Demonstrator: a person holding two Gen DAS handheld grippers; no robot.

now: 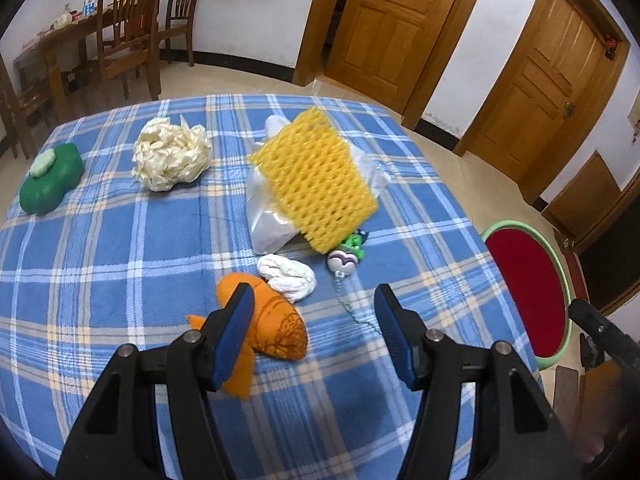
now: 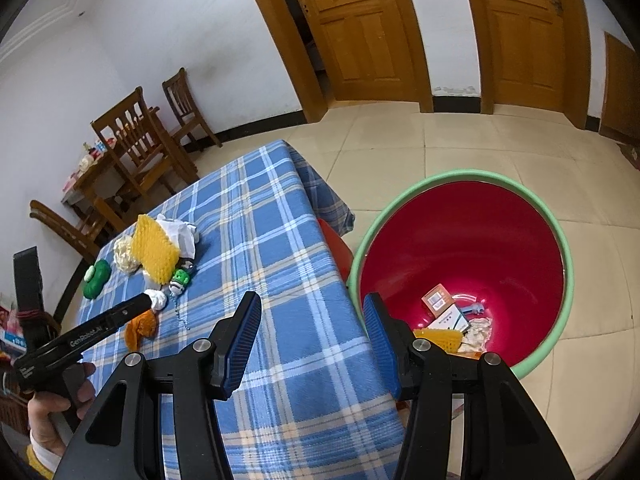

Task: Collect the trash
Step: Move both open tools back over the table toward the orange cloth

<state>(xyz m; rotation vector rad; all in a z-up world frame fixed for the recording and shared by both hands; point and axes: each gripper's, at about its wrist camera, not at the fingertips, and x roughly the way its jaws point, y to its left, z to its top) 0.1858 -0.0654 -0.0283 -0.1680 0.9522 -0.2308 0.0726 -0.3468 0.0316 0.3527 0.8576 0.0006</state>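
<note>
Trash is spread on the tabletop [image 1: 100, 280] ahead of my left gripper [image 1: 314, 312], whose fingers [image 1: 240, 320] are parted and grasp nothing. An orange crumpled piece [image 1: 276, 320] lies just beyond the left-hand finger, partly behind it, with its long axis running slantwise from the near left toward the far right. A small white wad [image 1: 286, 274] sits just past it, touching or nearly so; I cannot tell which. I judge the orange piece the nearest pick, and the fingers would need to shift a little to the left to straddle it.

My right gripper [image 2: 312, 320] is also released and empty. It hangs over the tabletop's edge beside the red bin [image 2: 460, 240], well apart from the trash, so the left hand is plainly nearer.

Farther off lie a yellow foam net [image 1: 316, 184] on a clear plastic bag [image 1: 264, 216], a cream crumpled bag [image 1: 172, 154] and a green lidded box [image 1: 50, 178].

A blue plaid cloth covers the tabletop. Tiled floor, wooden doors and chairs surround it.
</note>
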